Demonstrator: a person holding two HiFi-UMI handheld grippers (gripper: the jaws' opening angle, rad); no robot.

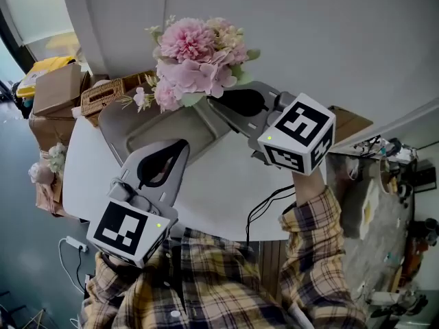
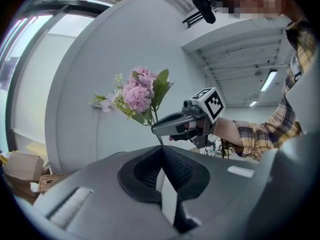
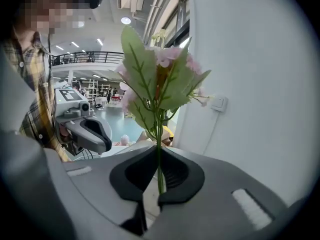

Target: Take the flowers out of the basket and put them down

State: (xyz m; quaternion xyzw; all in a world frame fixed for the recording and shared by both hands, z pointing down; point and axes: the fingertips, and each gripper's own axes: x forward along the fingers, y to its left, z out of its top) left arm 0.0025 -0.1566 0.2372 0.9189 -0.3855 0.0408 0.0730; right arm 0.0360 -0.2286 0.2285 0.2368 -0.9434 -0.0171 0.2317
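A: Pink fabric flowers with green leaves (image 1: 195, 57), where?
B: Held clear of the woven wicker basket (image 1: 103, 96), over the white table's (image 1: 226, 184) far edge. The thin stem is pinched in the nearly closed right gripper (image 3: 159, 151), so the bunch stands upright.
A: Left gripper (image 2: 161, 149)?
B: Jaws drawn together, nothing held, parked nearer the body. Set-down judged not yet done.

free: white table (image 1: 212, 184) middle | obstacles: wicker basket (image 1: 103, 96) at far-left edge, wall (image 1: 343, 46) behind
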